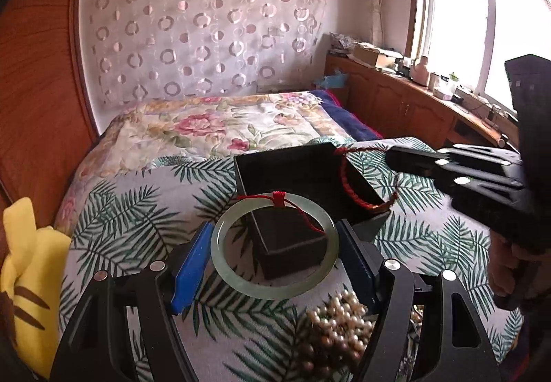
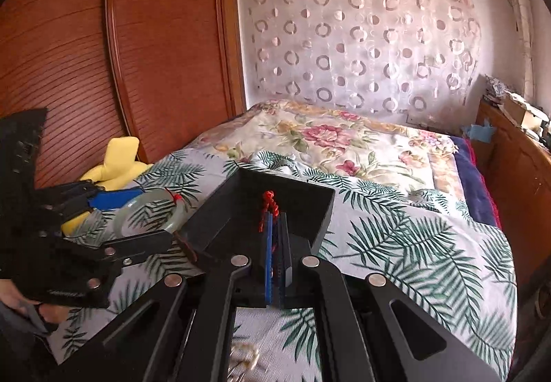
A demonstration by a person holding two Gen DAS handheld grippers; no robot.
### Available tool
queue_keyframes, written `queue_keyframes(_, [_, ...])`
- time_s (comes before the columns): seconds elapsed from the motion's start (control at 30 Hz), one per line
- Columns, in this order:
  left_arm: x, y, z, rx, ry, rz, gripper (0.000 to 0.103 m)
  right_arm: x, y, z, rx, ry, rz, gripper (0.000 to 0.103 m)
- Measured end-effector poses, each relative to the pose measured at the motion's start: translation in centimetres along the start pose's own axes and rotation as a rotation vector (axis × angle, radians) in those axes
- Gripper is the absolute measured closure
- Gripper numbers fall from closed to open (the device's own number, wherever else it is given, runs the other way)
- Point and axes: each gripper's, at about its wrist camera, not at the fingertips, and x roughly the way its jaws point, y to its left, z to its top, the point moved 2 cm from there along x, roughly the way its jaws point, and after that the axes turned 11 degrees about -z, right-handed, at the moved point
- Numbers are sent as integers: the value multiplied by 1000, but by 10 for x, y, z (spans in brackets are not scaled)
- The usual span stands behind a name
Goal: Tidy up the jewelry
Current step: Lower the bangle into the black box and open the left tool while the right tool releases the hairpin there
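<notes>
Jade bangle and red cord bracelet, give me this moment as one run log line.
left claw: shut on jade bangle | right claw: shut on red cord bracelet | both over black box

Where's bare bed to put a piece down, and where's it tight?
Free: palm-print sheet right of the black box, up to the floral quilt. Crowded: by the box's near corner the left gripper holds the jade bangle, pearl beads below, right gripper pinching a red cord.
</notes>
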Motion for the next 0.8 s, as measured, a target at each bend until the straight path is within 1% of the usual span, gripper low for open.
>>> queue_keyframes(0.1, [8, 3, 5, 1, 7, 5, 34, 17, -1, -3, 11, 35, 42, 98])
queue_keyframes(0.17, [15, 4, 8, 0, 15, 9, 34, 26, -3, -7, 28, 57, 50, 82])
queue_keyframes(0.2, [18, 5, 9, -1, 19, 9, 34, 28, -5, -8, 32, 63, 49, 66])
queue_keyframes(0.23, [21, 5, 10, -2, 22, 9, 34, 29, -6, -9, 37, 62, 53, 60])
queue_keyframes(0.33, [32, 5, 15, 4, 32, 10, 34, 23, -13, -13, 53, 55, 54, 60])
queue_keyframes(0.5, [49, 2, 23, 15, 57, 0, 34, 2, -24, -20, 69, 34, 39, 60])
queue_keyframes(0.7, [63, -2, 21, 34, 90, 3, 34, -15, -23, -36, 61, 41, 33, 60])
queue_keyframes(0.73, [63, -3, 20, 35, 91, 5, 33, -18, -22, -39, 59, 42, 36, 60])
queue_keyframes(0.8, [61, -3, 19, 37, 79, 7, 21, -25, -19, -45, 58, 41, 46, 60])
